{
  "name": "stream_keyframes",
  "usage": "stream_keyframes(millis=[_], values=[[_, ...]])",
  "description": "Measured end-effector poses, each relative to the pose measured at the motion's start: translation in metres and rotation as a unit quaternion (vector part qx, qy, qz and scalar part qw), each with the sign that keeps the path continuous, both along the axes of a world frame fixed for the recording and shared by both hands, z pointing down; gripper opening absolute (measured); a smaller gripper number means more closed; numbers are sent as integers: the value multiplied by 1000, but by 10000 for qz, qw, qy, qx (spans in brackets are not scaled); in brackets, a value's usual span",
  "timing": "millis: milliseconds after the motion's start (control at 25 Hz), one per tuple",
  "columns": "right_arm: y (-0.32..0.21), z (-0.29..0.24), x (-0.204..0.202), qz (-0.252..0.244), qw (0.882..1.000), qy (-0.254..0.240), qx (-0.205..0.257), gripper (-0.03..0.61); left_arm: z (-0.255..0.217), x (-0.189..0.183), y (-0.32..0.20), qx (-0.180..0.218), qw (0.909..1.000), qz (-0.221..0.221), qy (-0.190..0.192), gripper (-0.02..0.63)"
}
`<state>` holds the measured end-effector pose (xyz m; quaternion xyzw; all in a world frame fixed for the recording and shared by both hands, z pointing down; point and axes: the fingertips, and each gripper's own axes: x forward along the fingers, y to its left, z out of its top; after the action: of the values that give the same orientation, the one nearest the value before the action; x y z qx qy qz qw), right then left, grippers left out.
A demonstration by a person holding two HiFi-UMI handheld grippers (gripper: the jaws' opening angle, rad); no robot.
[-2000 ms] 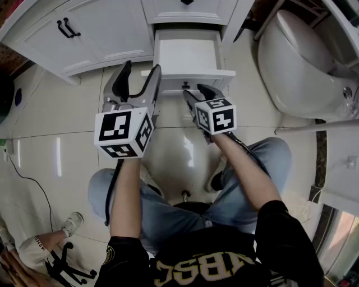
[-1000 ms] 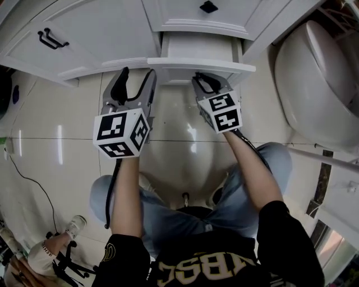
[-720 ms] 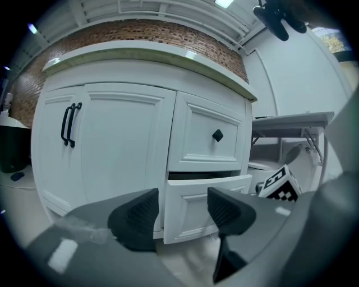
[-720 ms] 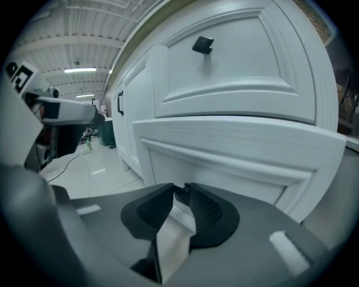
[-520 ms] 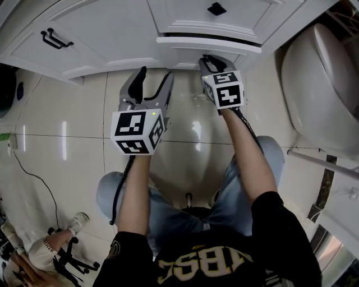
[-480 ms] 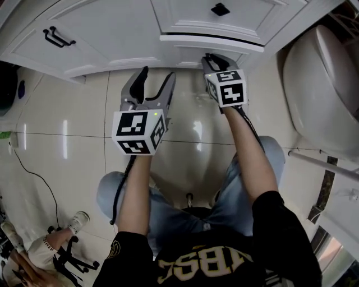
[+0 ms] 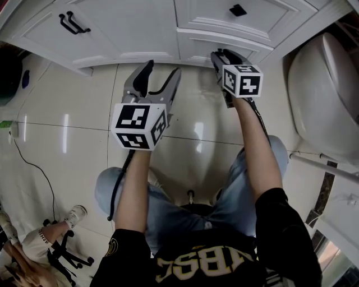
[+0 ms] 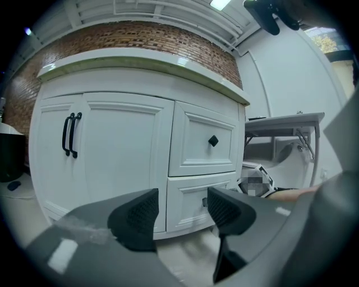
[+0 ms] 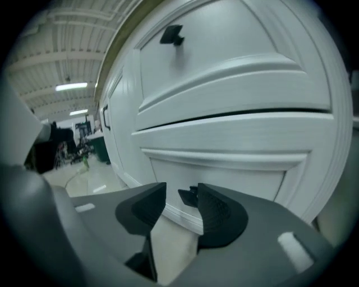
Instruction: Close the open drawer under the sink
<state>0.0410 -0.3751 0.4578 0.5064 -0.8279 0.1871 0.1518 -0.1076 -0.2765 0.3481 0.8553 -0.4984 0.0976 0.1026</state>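
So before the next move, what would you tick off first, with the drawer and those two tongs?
1. Lower drawer pushed home: ok, its front sits flush with the cabinet.
2. Right tongs off the knob: not ok, the jaws are opening but the knob sits between them.
3. Left tongs empty: ok, open, nothing between them.
4. Upper drawer shut: ok.
5. Toilet apart from the right tongs: ok.
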Motion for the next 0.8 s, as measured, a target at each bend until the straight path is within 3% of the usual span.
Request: stream_keyframes(millis=[120,240,400,800], values=[[14,-23,-4,19,9989,-448,101,169,0,3,8,5,10000,85,-44,273],[32,-65,-13,-215,9972,-234,679,169,-8,5,15,70,9998,154,-69,273],[58,-103,-12,-163,9929,-185,1161,176,-28,13,28,313,9991,262,-70,273],[143,-173,10,126,9817,74,1899,328,-67,24,67,745,9969,263,30,273]])
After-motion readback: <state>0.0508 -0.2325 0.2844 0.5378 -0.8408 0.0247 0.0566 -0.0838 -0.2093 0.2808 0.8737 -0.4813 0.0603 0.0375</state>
